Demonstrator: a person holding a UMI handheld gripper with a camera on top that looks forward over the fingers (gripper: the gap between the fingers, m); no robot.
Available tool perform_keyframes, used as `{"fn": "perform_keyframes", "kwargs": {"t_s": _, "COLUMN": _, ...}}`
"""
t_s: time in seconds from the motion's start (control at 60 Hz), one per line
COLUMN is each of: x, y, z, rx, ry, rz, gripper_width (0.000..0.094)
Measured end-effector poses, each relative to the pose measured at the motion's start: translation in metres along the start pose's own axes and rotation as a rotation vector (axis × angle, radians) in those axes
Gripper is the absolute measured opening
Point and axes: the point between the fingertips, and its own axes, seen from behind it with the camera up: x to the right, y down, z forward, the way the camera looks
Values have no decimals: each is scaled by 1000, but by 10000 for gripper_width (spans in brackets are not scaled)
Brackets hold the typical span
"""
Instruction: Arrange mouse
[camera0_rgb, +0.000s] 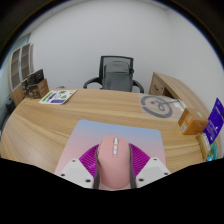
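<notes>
A pink computer mouse (113, 165) sits between my gripper's (112, 170) two fingers, whose magenta pads (85, 162) press against its left and right sides. The gripper is shut on the mouse. It is held over a light pink-blue mouse mat (105, 132) that lies on the wooden desk (60, 125). The mouse's rear end is hidden below the fingers.
A black office chair (118, 72) stands behind the desk. A booklet (57, 97) lies at the far left. A coiled cable (154, 105) lies at the far right, near a blue-purple box (215, 117). A side desk (180, 92) stands at right.
</notes>
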Motion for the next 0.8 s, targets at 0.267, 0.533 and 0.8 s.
{"fn": "perform_keyframes", "kwargs": {"t_s": 0.267, "x": 6, "y": 4, "z": -4, "rx": -40, "ry": 34, "rz": 24, "gripper_width": 759}}
{"fn": "perform_keyframes", "kwargs": {"t_s": 0.533, "x": -6, "y": 8, "z": -128, "rx": 57, "ry": 94, "rz": 33, "gripper_width": 835}}
{"fn": "perform_keyframes", "kwargs": {"t_s": 0.8, "x": -50, "y": 74, "z": -309, "rx": 91, "ry": 84, "rz": 122, "gripper_width": 843}}
